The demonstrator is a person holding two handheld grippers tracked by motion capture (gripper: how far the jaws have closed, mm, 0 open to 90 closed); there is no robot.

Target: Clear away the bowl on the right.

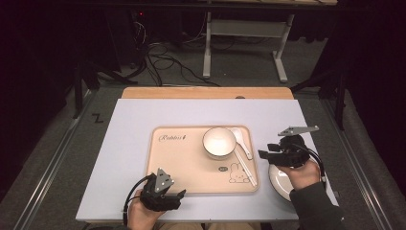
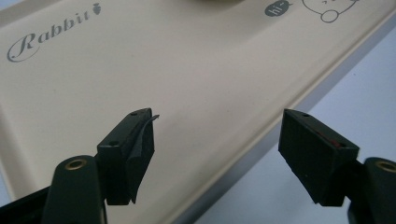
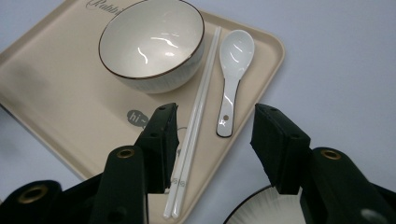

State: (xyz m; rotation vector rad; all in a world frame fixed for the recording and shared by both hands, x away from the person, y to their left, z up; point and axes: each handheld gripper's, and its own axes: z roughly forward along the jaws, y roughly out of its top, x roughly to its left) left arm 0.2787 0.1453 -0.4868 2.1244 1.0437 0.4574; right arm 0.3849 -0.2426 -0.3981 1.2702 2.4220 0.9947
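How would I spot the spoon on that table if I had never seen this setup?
Find the beige tray on the white table. At its far right corner, right of the white bowl and the white chopsticks, lies the spoon. It is the short, glossy white piece with a rounded scoop, unlike the long thin sticks.

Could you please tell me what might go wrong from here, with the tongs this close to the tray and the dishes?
1. The right tongs stand open above the chopsticks and spoon, which lie close together; a grasp could catch both or nudge them.
2. The plate lies off the tray, under the right hand and near the table edge; it might get knocked.
3. The left tongs straddle the tray's rim; lifting there could tip the bowl.
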